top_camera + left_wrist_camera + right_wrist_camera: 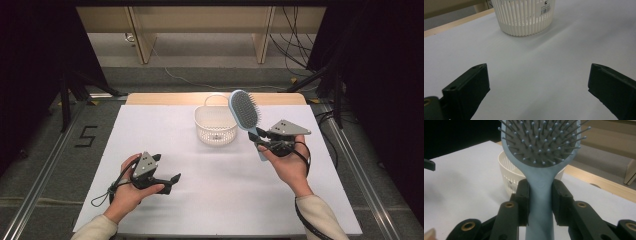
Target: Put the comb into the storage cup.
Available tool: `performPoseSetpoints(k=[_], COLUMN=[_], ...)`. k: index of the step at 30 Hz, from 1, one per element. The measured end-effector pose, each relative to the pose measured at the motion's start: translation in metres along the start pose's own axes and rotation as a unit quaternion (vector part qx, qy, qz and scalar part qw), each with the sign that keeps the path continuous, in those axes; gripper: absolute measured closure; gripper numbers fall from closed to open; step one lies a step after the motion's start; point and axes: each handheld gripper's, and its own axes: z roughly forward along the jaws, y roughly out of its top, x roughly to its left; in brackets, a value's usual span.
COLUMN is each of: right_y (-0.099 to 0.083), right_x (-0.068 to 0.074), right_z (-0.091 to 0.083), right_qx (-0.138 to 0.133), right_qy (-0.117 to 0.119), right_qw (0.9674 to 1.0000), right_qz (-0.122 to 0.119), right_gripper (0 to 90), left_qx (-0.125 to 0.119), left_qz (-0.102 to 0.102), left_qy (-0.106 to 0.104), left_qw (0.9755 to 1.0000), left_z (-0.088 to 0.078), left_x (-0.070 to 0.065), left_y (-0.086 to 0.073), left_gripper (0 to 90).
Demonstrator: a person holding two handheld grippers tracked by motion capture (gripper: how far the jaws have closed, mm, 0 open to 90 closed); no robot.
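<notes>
A white slotted plastic basket [216, 126] with a thin hoop handle stands toward the far edge of the white table [150, 125], and everything else sits in relation to it. Just to the basket's right, the right gripper [258, 139] is held up off the table in the person's right hand [290, 162], its 2 black jaws clenched on the neck of a light blue paddle hairbrush [244, 111]. In the high view the brush head rises above and just right of the basket's rim, bristle face toward the camera, while the handle slants down past the jaws toward the near side. In the right gripper view the hairbrush [541, 167] stands upright between the jaws, each pad pressed flat against a side of the blue neck, with grey bristle pins tipped by small balls spreading above; the basket [510, 173] shows behind and below the brush head, a barcode label on its wall. Well apart from the basket, toward the near left, the left gripper [170, 182] rests low over the table in the left hand [127, 192], its jaws released and spread wide with nothing between them. In the left gripper view the 2 jaws stand far apart over bare white tabletop, and the basket [524, 17] stands ahead of them, its barcode sticker facing the camera.
</notes>
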Motion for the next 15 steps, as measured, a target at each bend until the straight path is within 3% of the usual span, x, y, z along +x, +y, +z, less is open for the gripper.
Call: performPoseSetpoints(k=[15], right_y=[0.0024], right_x=[-0.0011], right_z=[0.0037], right_qx=[-0.003], right_qy=[-0.002], right_qw=[1.0], right_qz=[0.003], right_gripper=[70.2], left_qx=[0.0], left_qz=[0.001], left_qy=[0.0], left_qw=[1.0], left_z=[0.0001], left_x=[-0.0001], left_y=[-0.0001], left_gripper=[3.2])
